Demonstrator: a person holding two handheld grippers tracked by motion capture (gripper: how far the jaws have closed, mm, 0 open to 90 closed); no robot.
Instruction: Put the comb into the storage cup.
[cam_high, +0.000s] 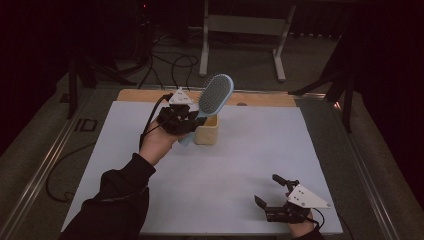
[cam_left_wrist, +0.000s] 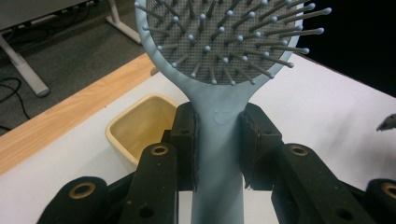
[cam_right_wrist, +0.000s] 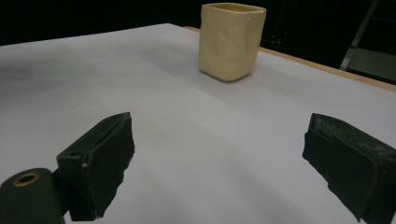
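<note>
Pale-blue plastic hairbrush (cam_left_wrist: 219, 140), clamped by its handle in the left gripper (cam_left_wrist: 218, 149), hangs tilted just above the cream square cup (cam_high: 207, 131) on the white table (cam_high: 225, 170), not yet lowered in; right gripper (cam_high: 276, 191) rests agape, empty.

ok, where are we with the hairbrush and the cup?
Done: left gripper is shut on the blue hairbrush handle, lifted off the table. In hand: brush beside the yellow cup, head up. Left: getting it into the cup. Right gripper open, idle.
</note>
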